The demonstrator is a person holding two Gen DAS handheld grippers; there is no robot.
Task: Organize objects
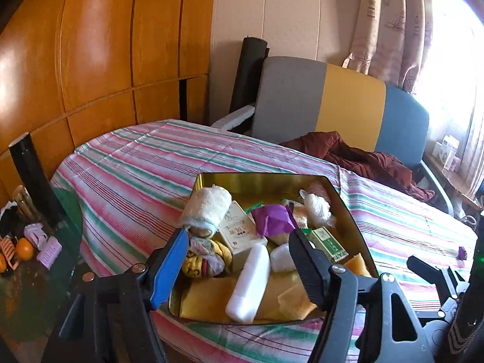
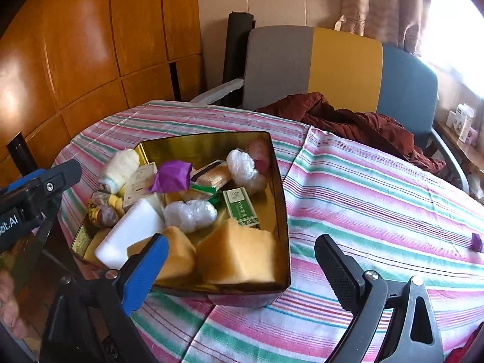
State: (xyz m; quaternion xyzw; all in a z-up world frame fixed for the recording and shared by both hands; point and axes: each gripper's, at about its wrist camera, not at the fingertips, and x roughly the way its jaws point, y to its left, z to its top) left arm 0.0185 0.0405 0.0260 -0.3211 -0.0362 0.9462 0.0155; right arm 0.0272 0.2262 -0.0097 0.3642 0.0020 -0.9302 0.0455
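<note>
Tin [image 2: 279, 187] of sponges [image 2: 239, 257], boxes [image 2: 241, 207], wraps, both grippers' fingers [image 1: 305, 269] apart, empty

Crammed gold tin [image 2: 279, 199] blocks table's near left; striped cloth [image 2: 378, 199] right of it lies open, bar small purple scrap [image 2: 477, 242]; maroon jacket [image 2: 363, 124] crowds far edge.

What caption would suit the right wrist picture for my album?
Open right gripper hovers before a gold tin packed with sponges, boxes and wrapped bundles on a striped tablecloth.
</note>
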